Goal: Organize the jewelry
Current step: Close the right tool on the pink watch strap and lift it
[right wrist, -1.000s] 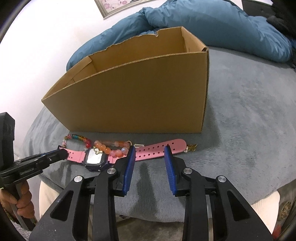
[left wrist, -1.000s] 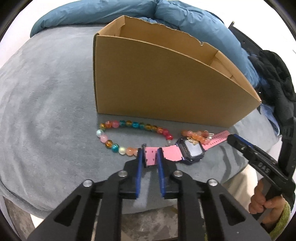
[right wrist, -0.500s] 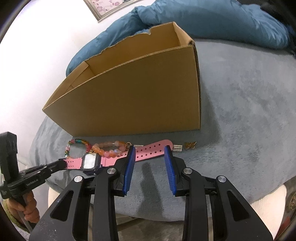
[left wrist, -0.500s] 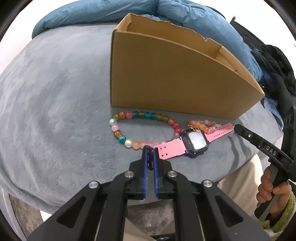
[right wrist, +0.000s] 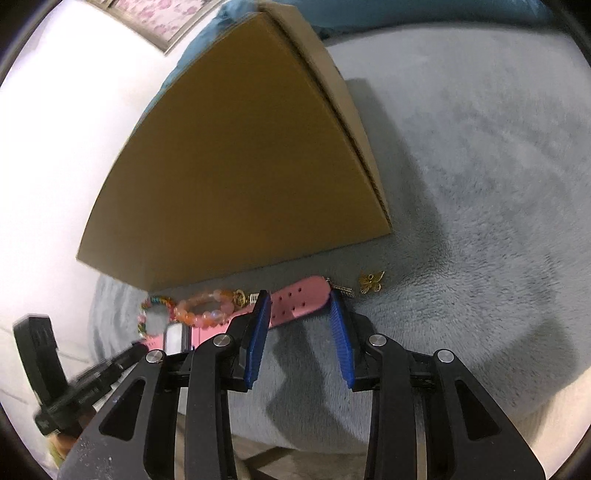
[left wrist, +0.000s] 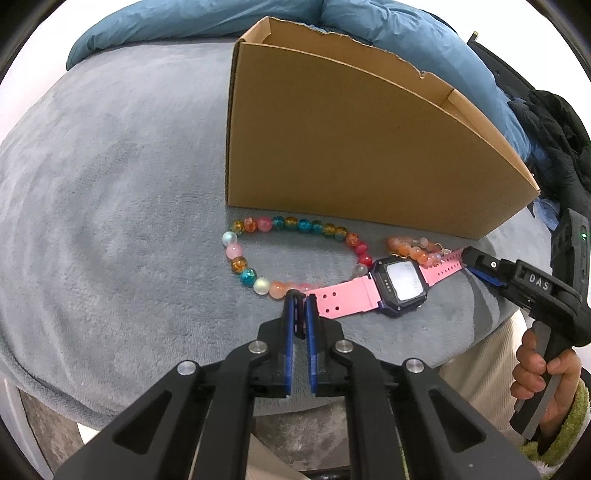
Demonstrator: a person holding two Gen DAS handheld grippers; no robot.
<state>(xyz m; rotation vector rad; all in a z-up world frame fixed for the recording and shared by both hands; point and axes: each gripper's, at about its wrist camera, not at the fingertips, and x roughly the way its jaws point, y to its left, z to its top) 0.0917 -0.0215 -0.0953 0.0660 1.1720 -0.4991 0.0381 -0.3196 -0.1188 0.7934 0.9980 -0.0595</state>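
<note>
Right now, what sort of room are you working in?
Probably a bedroom: the jewelry lies on a grey plush blanket, a blue duvet is bunched behind the cardboard box, and a framed floral picture hangs on the wall.

A home bedroom, by the look of it: a soft grey plush blanket [left wrist: 110, 206] covers the surface, with a blue duvet [left wrist: 406, 33] bunched along its far edge, dark clothing [left wrist: 554, 136] heaped at the right, and a framed floral picture [right wrist: 147, 18] on the white wall.
</note>
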